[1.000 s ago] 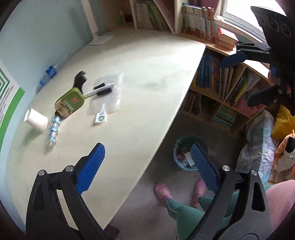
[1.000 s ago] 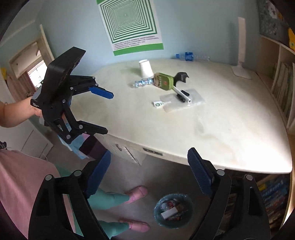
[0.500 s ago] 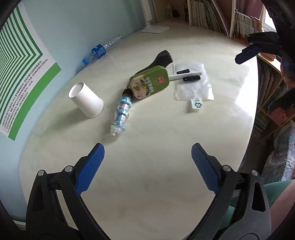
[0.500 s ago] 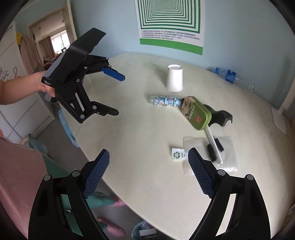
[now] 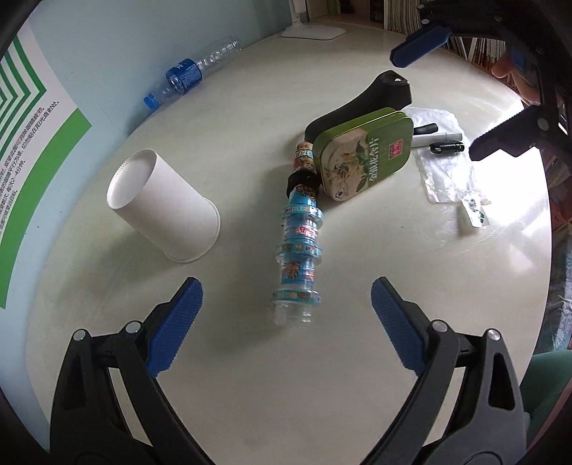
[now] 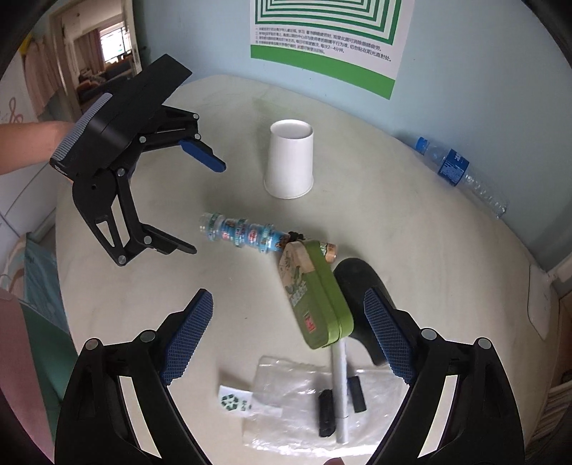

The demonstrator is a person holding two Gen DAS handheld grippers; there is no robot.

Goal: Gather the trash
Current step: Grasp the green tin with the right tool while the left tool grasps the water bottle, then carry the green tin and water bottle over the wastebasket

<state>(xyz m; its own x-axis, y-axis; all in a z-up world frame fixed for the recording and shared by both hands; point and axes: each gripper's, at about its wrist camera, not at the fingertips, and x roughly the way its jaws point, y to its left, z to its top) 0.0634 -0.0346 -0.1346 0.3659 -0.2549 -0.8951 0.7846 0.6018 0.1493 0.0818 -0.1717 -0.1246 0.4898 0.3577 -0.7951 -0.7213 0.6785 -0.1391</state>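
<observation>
trash spread on the pale round table, both my claws gaping

trash nearest my left gripper [image 5: 286, 304] is a stack of small clear plastic cups with blue printed bands [image 5: 298, 246], lying on its side on the cream round table [image 5: 250, 375], its open end toward my widely spread blue pads and touching neither. the stack's far end meets a flat green rectangular tin [image 5: 363, 152], which leans tilted on a black curved plastic piece [image 5: 371, 98]. left of the stack, apart from it, a white paper cup [image 5: 164, 209] stands upside down. by the wall lies a clear plastic water bottle with a blue label and cap [image 5: 193, 73].

right of the tin a crumpled clear plastic bag [image 6: 304, 400] lies flat, with a white marker pen [image 6: 339, 386] and a black pen cap [image 6: 327, 411] across it, and a small white slip with a green recycling mark [image 6: 234, 400] at its edge.

my right gripper [image 6: 286, 339] hangs over the tin and bag, jaws wide, holding nothing. a green-and-white striped poster [image 6: 329, 32] hangs on the blue wall.
</observation>
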